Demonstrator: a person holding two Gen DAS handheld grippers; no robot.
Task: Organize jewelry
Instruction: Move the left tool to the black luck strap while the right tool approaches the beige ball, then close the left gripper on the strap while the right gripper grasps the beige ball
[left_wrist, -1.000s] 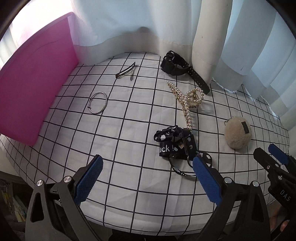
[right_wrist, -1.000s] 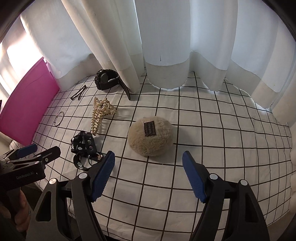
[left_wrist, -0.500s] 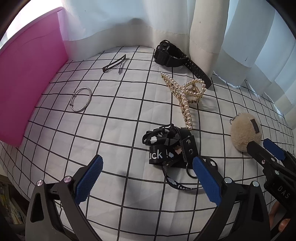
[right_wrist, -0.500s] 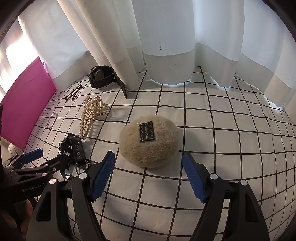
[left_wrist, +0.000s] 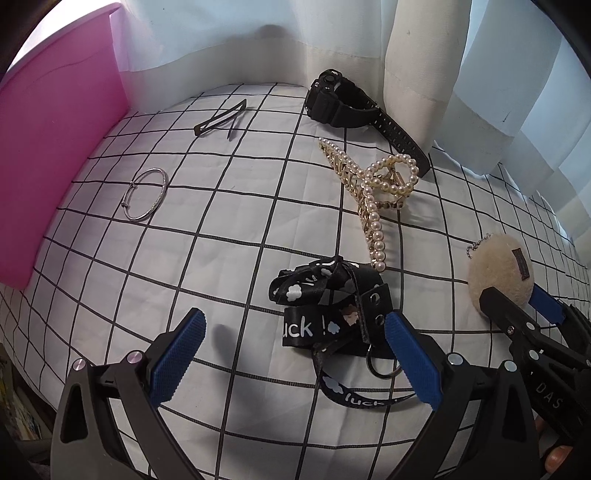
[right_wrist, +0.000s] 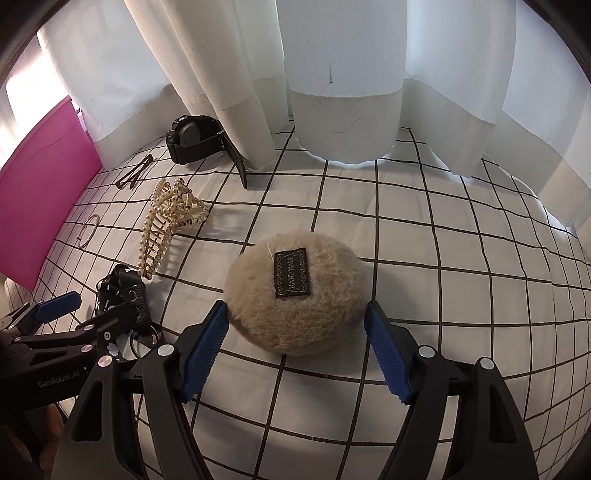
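A black lanyard (left_wrist: 325, 310) printed "luck" lies bunched on the checked cloth; my left gripper (left_wrist: 293, 334) is open with its right finger against the lanyard's clasp. A beige plush pouch (right_wrist: 295, 291) with a dark label sits between the open fingers of my right gripper (right_wrist: 295, 328); it also shows in the left wrist view (left_wrist: 498, 273). A pearl hair claw (left_wrist: 373, 188), a black watch (left_wrist: 343, 101), a silver bangle (left_wrist: 146, 194) and black hair pins (left_wrist: 221, 120) lie farther back.
A pink box (left_wrist: 48, 147) stands along the left side of the checked cloth (left_wrist: 221, 229). White curtains (right_wrist: 332, 74) hang at the back, touching the watch strap. The cloth's near edge drops off at lower left.
Both grippers have moved forward and down. The left now reaches the lanyard, and the right now straddles the plush pouch. Both stay open.
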